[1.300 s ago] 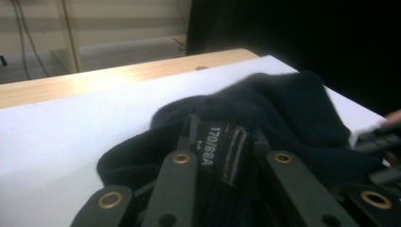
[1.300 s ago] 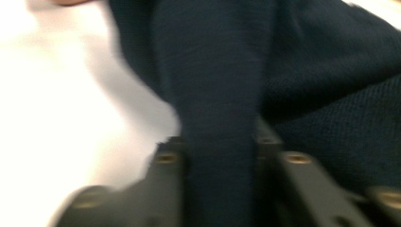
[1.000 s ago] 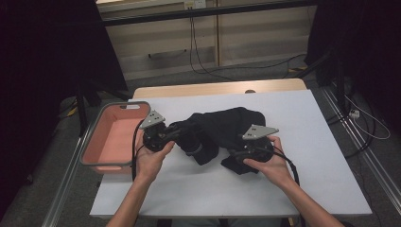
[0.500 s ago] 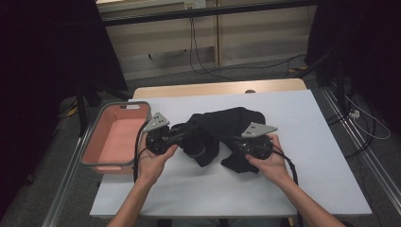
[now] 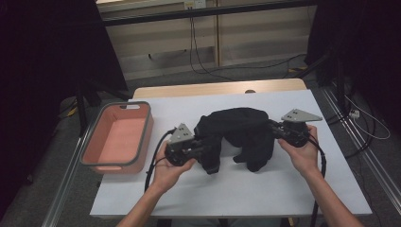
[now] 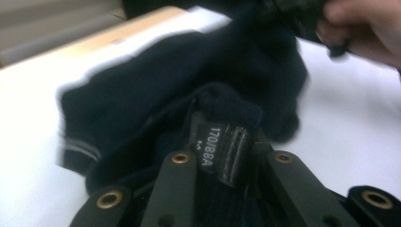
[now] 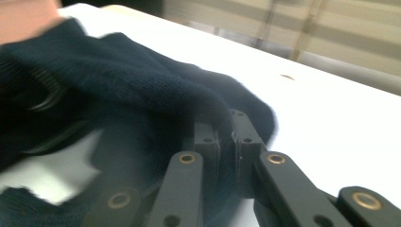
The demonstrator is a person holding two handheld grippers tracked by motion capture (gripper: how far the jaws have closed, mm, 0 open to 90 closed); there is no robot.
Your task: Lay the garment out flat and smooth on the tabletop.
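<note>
A dark knit sweater (image 5: 241, 135) hangs just right of the pink bin (image 5: 118, 137), its label (image 6: 222, 146) reading "170/88A M". The left gripper (image 5: 201, 149) clamps the label end, the right gripper (image 5: 274, 128) the opposite edge, its jaws just closed.

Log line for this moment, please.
left gripper: shut on garment at its size label | right gripper: jaws just closed on garment's other edge | garment: stretched between both above table | bin: empty

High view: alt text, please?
Two hand-held grippers, left and right, each shut on a dark navy knitted garment stretched between them above a white table. A salmon-pink plastic bin with a grey rim sits at the table's left.
</note>
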